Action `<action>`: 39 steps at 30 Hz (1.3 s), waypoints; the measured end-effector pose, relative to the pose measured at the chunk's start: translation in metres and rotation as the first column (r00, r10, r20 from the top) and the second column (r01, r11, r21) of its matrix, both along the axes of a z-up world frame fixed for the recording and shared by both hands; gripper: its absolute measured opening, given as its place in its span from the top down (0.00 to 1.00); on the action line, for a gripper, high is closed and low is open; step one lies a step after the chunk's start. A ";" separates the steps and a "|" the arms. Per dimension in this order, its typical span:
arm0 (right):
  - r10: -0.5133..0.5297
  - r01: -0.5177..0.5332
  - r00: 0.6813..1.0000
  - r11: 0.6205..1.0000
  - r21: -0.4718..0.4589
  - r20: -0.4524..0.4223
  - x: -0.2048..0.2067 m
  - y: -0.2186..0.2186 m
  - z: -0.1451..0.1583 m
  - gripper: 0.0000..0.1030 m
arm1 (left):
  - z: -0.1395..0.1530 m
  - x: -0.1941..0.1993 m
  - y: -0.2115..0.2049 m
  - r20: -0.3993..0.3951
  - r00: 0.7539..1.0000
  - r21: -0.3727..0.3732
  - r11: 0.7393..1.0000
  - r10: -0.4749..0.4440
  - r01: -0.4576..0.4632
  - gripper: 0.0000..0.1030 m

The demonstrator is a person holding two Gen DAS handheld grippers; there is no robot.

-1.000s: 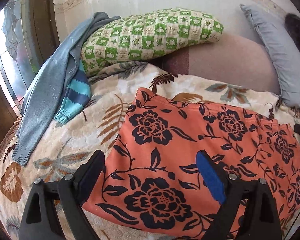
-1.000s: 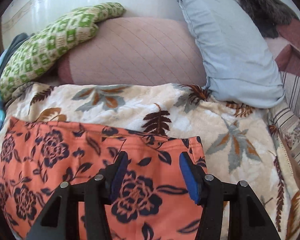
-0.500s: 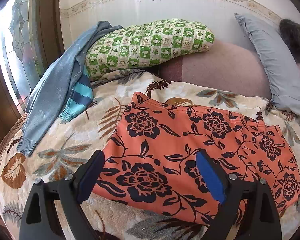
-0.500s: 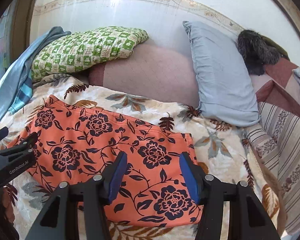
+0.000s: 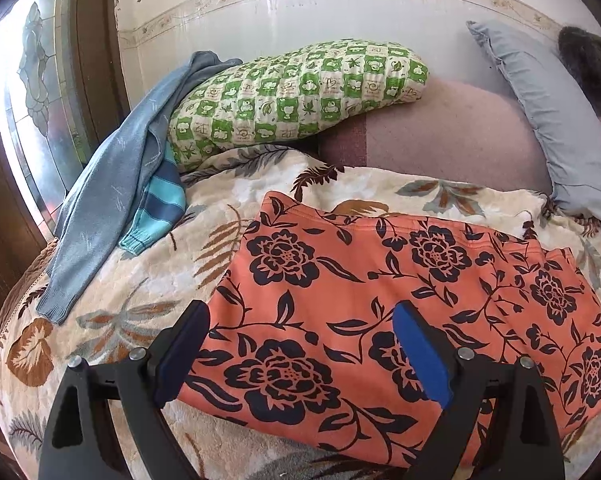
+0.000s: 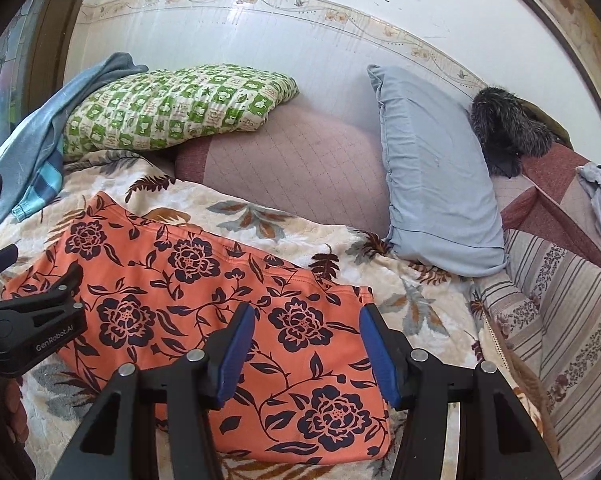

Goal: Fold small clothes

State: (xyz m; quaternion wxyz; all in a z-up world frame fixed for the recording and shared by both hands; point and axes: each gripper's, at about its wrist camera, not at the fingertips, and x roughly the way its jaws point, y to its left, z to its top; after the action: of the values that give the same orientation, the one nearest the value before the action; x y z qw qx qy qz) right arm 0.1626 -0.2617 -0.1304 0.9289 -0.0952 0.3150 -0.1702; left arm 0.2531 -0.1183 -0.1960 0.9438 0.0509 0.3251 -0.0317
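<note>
The bed (image 6: 236, 216), under a leaf-print blanket, is carrying the orange floral garment (image 6: 204, 300), which is lying flat in a folded rectangle near the front edge; the left tool (image 5: 300, 344) is hovering wide open over its left part, gripping nothing; the right tool (image 6: 306, 340) is hanging partly open above its right end, also empty; the plush blanket is likely to bunch into either pinch, dragging the fold crooked; a one-layer grab would be splitting the stack.
</note>
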 end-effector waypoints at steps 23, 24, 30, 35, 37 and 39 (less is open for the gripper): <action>0.008 -0.008 1.000 1.000 -0.006 -0.002 0.014 0.000 -0.007 0.43 | -0.009 0.011 -0.004 -0.008 1.000 0.024 1.000 0.010 -0.010 0.10; 0.007 -0.007 1.000 1.000 -0.008 -0.003 0.014 -0.001 -0.007 0.43 | -0.009 0.011 -0.004 -0.007 1.000 0.025 1.000 0.011 -0.011 0.10; 0.007 -0.007 1.000 1.000 -0.008 -0.007 0.016 -0.002 -0.010 0.43 | -0.010 0.013 -0.004 -0.006 1.000 0.029 1.000 0.013 -0.013 0.10; 0.006 -0.006 1.000 1.000 -0.006 -0.009 0.016 -0.003 -0.010 0.43 | -0.011 0.012 -0.004 -0.004 1.000 0.033 0.999 0.013 -0.013 0.10; 0.005 -0.005 1.000 1.000 -0.005 -0.010 0.016 -0.003 -0.010 0.43 | -0.011 0.012 -0.004 -0.003 1.000 0.034 0.999 0.013 -0.012 0.10; 0.004 -0.005 1.000 1.000 -0.006 -0.010 0.016 -0.003 -0.010 0.43 | -0.011 0.012 -0.004 -0.003 1.000 0.034 0.999 0.014 -0.014 0.10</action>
State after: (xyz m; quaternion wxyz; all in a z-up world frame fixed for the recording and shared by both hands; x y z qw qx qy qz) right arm 0.1783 -0.2651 -0.1407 0.9274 -0.0994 0.3188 -0.1686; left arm 0.2649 -0.1227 -0.2069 0.9424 0.0649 0.3274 -0.0197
